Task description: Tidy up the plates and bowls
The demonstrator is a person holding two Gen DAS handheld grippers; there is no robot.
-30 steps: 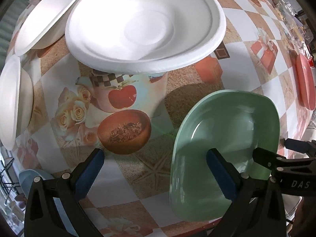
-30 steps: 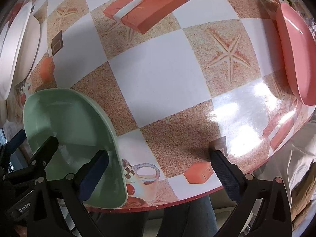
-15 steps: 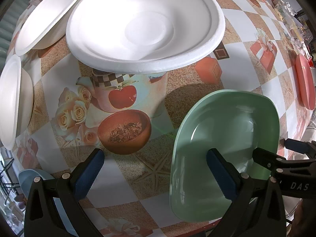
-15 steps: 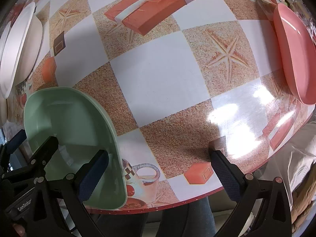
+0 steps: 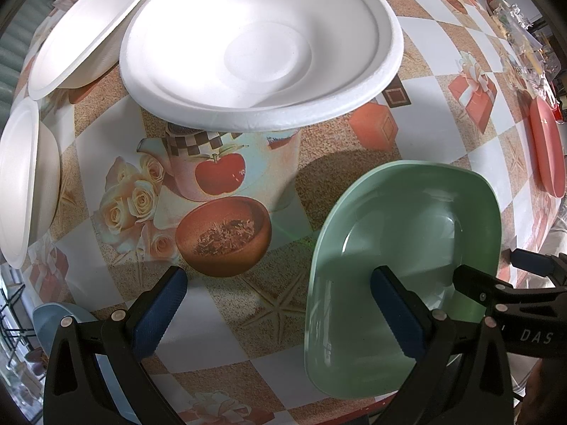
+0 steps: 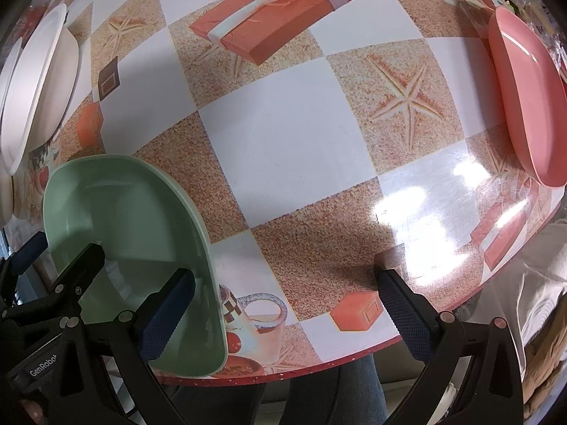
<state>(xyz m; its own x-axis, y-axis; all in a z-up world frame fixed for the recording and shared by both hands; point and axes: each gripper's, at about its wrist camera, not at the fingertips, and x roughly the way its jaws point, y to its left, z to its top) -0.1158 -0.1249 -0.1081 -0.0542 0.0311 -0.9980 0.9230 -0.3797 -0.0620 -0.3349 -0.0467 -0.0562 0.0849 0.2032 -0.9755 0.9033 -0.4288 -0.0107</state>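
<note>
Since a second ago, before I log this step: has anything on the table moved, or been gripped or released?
Hardly anything. The green plate sits slightly higher in the left wrist view, so that camera crept a little. Nothing was gripped or released: the left gripper and right gripper remain open. The white bowls and pink plate stayed put.

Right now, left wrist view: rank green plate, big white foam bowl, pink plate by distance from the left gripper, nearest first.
1. green plate: under the left gripper's right finger.
2. big white foam bowl: ahead, centre.
3. pink plate: far right edge.
</note>
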